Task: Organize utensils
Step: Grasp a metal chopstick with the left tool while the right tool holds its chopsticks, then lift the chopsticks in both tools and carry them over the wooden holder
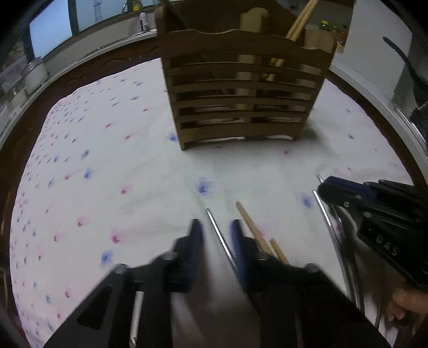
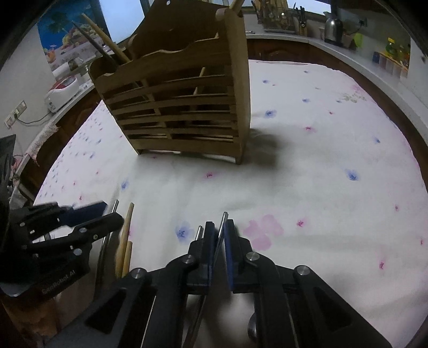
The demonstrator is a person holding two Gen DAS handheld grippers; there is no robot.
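A slatted wooden utensil holder point(image 1: 240, 88) stands on the flowered tablecloth, with chopsticks point(image 1: 299, 21) in its back compartment; it also shows in the right wrist view point(image 2: 182, 107). My left gripper point(image 1: 216, 227) is open over a thin metal utensil handle point(image 1: 216, 230) that lies between its fingers. Two wooden chopsticks point(image 1: 254, 230) lie just right of it. My right gripper point(image 2: 220, 230) is shut on a thin metal utensil handle point(image 2: 222, 224); another metal handle point(image 2: 198, 233) lies just left of it. In the left wrist view the right gripper point(image 1: 329, 187) is low at the right.
The tablecloth point(image 2: 321, 160) covers a round table with a dark wooden rim point(image 1: 88, 64). Behind are counters with jars point(image 1: 34, 72), a kettle point(image 2: 333, 26), a knife rack point(image 2: 281, 18) and a white appliance point(image 2: 64, 91).
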